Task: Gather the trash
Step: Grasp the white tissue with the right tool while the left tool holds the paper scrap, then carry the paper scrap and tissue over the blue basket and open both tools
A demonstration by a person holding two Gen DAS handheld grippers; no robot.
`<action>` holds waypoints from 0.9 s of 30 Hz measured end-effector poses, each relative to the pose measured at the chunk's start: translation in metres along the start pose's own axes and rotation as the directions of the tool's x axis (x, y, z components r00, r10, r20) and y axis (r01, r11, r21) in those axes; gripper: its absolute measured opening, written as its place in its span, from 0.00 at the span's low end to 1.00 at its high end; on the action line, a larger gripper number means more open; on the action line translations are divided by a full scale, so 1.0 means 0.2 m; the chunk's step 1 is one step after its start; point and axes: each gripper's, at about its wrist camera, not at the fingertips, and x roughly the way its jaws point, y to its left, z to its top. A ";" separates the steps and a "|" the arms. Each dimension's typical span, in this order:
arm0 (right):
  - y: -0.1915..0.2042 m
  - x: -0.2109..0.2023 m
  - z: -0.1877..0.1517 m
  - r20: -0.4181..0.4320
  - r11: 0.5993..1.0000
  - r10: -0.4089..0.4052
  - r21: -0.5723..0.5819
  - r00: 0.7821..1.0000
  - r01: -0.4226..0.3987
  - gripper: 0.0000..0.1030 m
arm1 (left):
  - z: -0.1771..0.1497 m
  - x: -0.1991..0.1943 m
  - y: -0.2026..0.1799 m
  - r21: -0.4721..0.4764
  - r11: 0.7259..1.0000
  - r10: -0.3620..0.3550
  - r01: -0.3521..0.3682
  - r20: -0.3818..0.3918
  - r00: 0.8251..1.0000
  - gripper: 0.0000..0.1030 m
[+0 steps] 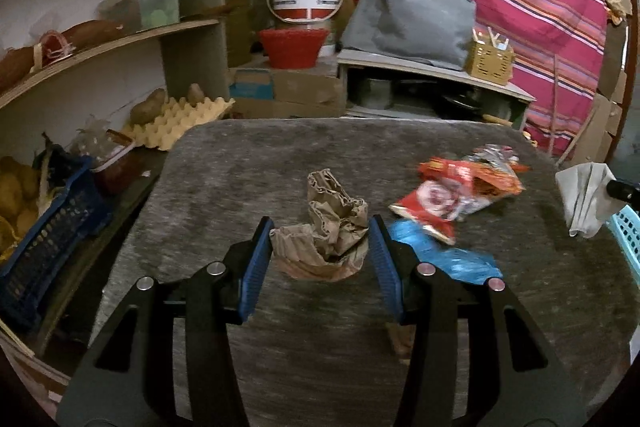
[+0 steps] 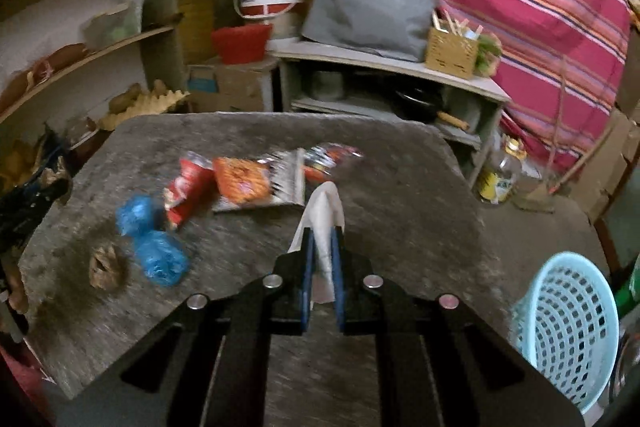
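Two grips underway: right gripper (image 2: pixel 322 259) clamped on white tissue (image 2: pixel 325 215), bound for basket (image 2: pixel 568 331) beyond table's (image 2: pixel 400 187) right edge; left gripper (image 1: pixel 318 247) part-open astride brown paper (image 1: pixel 328 227), needing a firm squeeze.

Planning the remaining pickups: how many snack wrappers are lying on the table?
2, side by side toward the table's far side: a red wrapper nearest the blue bag, an orange one beside it. Motion blur may hide another.

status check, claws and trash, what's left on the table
Right claw shut on white tissue. Left claw open around crumpled brown paper. Snack wrappers, blue bag left; light blue basket unobstructed.
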 end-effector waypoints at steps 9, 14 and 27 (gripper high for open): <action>-0.37 -0.13 -0.09 0.036 0.998 -0.011 0.066 0.999 0.008 0.09 | -0.02 0.01 -0.37 0.006 0.998 -0.061 0.061 -0.031 0.998 0.46; -0.63 -0.26 -0.14 0.058 0.993 -0.049 0.111 0.997 0.042 0.09 | 0.01 -0.02 -0.63 0.030 0.993 -0.115 0.116 -0.022 0.993 0.46; -1.29 -0.52 -0.32 0.035 0.957 -0.204 0.219 0.978 0.192 0.09 | 0.02 -0.07 -1.63 0.192 0.936 -0.302 0.296 0.000 0.953 0.46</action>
